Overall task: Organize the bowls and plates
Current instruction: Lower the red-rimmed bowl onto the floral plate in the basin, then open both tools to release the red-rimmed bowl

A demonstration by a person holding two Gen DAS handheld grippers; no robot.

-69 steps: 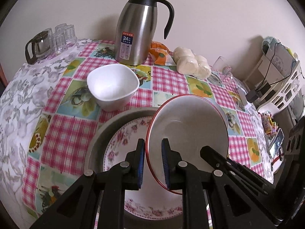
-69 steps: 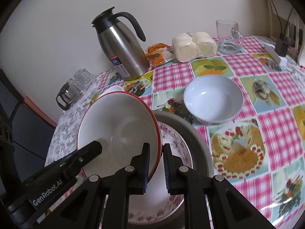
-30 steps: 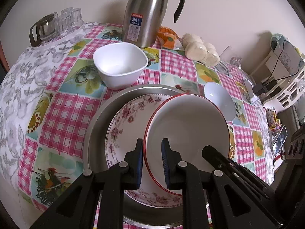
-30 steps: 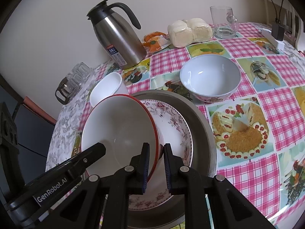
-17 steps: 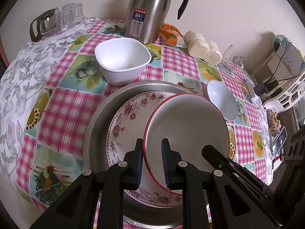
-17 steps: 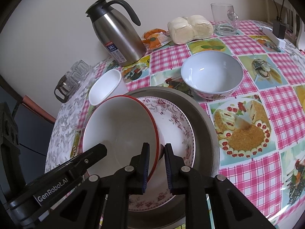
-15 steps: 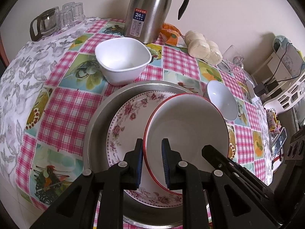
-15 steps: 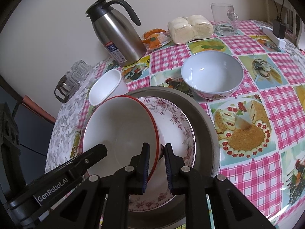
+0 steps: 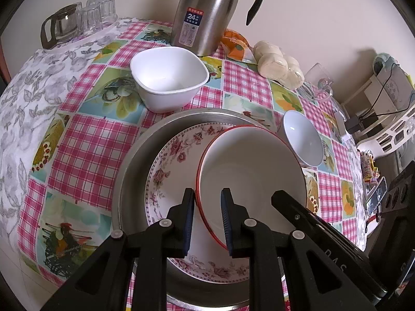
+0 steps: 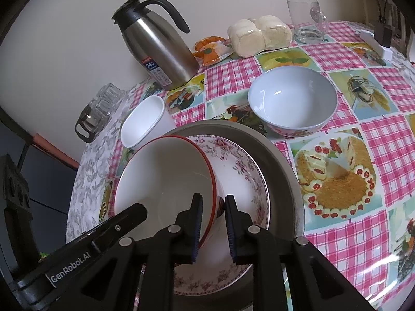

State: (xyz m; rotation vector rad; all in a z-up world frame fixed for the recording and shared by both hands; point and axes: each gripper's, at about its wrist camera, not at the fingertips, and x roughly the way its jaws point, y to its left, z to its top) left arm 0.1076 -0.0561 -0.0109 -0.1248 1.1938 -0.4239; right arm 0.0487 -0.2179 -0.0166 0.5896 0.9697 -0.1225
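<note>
A white bowl with a red rim (image 9: 249, 165) leans tilted inside a floral plate (image 9: 176, 155), which lies in a round metal tray (image 9: 135, 171). My left gripper (image 9: 207, 207) is shut on the bowl's near-left rim. In the right wrist view the same bowl (image 10: 166, 176) sits left of centre on the floral plate (image 10: 241, 176). My right gripper (image 10: 212, 210) straddles its right rim; its jaws are opening slightly, and the pads still look to be against the wall. A white square bowl (image 9: 168, 77) and a pale blue round bowl (image 10: 293, 98) stand on the cloth behind the tray.
A steel thermos jug (image 9: 207, 13) stands at the back by the wall, with a bag of buns (image 9: 280, 64) and a glass mug (image 10: 308, 20) to its right. A glass pot with small glasses (image 9: 62, 26) sits at the far left. The checked tablecloth (image 10: 389, 134) lies bare on the right.
Both grippers have come down with the red-rimmed bowl, which now lies lower in the floral plate. In the last half second little moved; the right jaws stand a trace wider.
</note>
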